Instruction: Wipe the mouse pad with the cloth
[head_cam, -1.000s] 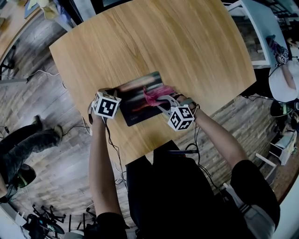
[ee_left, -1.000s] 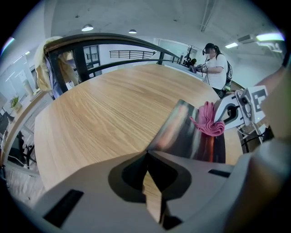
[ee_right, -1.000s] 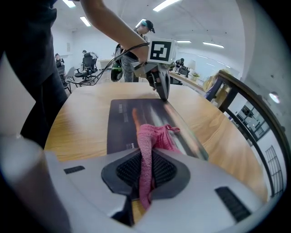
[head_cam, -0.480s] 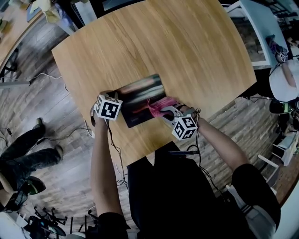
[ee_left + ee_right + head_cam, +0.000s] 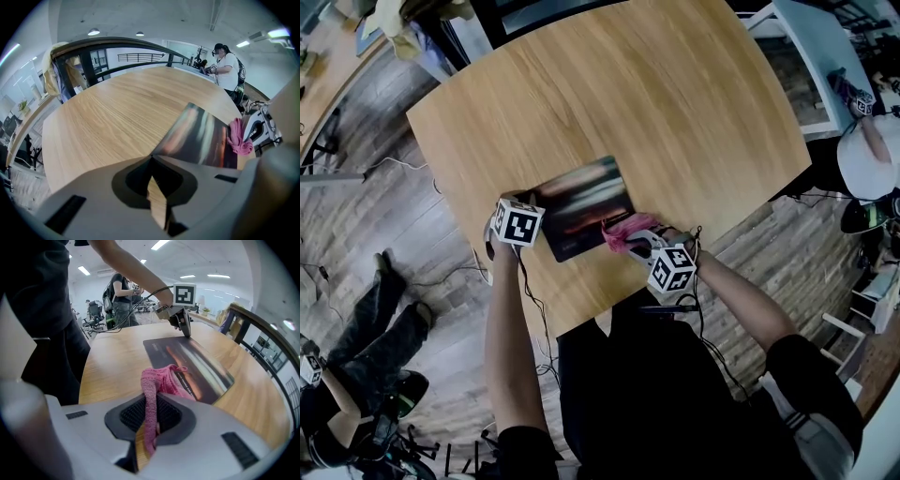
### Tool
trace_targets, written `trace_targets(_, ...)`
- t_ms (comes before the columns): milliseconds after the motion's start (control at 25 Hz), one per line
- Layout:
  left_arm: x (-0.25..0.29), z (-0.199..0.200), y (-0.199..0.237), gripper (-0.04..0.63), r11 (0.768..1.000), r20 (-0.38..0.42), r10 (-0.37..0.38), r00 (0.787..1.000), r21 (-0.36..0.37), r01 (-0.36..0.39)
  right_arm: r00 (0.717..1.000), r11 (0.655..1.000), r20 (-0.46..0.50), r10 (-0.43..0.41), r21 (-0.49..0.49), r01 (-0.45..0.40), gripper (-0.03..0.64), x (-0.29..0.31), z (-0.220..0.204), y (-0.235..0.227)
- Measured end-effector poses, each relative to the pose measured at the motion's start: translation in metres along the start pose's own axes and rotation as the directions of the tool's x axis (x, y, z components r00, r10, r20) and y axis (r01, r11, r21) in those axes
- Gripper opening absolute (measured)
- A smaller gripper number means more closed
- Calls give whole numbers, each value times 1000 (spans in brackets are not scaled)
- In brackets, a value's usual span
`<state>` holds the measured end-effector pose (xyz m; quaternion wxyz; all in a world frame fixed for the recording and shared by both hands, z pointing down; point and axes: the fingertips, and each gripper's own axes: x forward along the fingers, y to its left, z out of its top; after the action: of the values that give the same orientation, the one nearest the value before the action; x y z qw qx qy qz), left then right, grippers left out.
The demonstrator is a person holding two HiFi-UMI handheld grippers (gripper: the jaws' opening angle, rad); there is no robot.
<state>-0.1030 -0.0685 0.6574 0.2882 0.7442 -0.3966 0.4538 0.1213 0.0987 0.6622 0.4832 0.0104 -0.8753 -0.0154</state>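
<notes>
A dark mouse pad (image 5: 584, 206) with streaked colours lies on the round wooden table (image 5: 628, 103) near its front edge. My left gripper (image 5: 534, 203) is shut on the pad's left corner (image 5: 161, 145), holding it in place. A pink cloth (image 5: 617, 232) is pinched in my right gripper (image 5: 628, 238) and rests on the pad's near right edge. In the right gripper view the cloth (image 5: 161, 383) hangs between the jaws and bunches on the pad (image 5: 192, 364), and the left gripper (image 5: 186, 333) stands at the far corner. The left gripper view shows the cloth (image 5: 239, 138) at the pad's far end.
The table's front edge runs just below the pad. Cables trail from both grippers down to the wooden floor (image 5: 384, 281). A person in a white top (image 5: 227, 65) stands beyond the table. Another person's legs (image 5: 375, 319) show at the left.
My right gripper has dragged the pink cloth across the pad from its middle toward the near right edge. The left gripper has stayed at the pad's corner.
</notes>
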Motion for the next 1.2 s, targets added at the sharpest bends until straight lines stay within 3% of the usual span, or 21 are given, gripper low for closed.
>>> trace_targets(160, 1, 0, 4, 23, 999, 15, 7, 1000, -36, -6, 996, 994, -17, 86, 75, -85, 54, -2, -1, 5)
trace_targets(280, 1, -2, 5, 23, 998, 34, 16, 999, -68, -14, 995, 983, 41, 92, 159, -97, 55, -14, 7, 1)
trace_targets(480, -9, -1, 11, 26, 987, 110, 62, 992, -157, -45, 972, 921, 222, -71, 389, -22, 55, -54, 41, -45)
trace_targets(720, -53, 19, 13, 26, 956, 269, 125, 955, -291, -43, 894, 777, 319, -316, 628, 50, 55, -100, 74, -109)
trace_targets(800, -77, 27, 12, 26, 935, 343, 170, 924, -353, -41, 866, 742, 326, -379, 667, 74, 55, -116, 86, -125)
trace_targets(880, -105, 37, 8, 26, 913, 414, 233, 880, -405, -51, 835, 715, 337, -435, 693, 93, 55, -131, 100, -139)
trace_targets(1040, -165, 61, -5, 26, 883, 534, 343, 773, -463, -71, 770, 685, 356, -529, 715, 140, 54, -163, 128, -169)
trace_targets(1200, -221, 84, -31, 26, 873, 629, 404, 665, -483, -73, 721, 680, 392, -572, 718, 149, 55, -193, 151, -187)
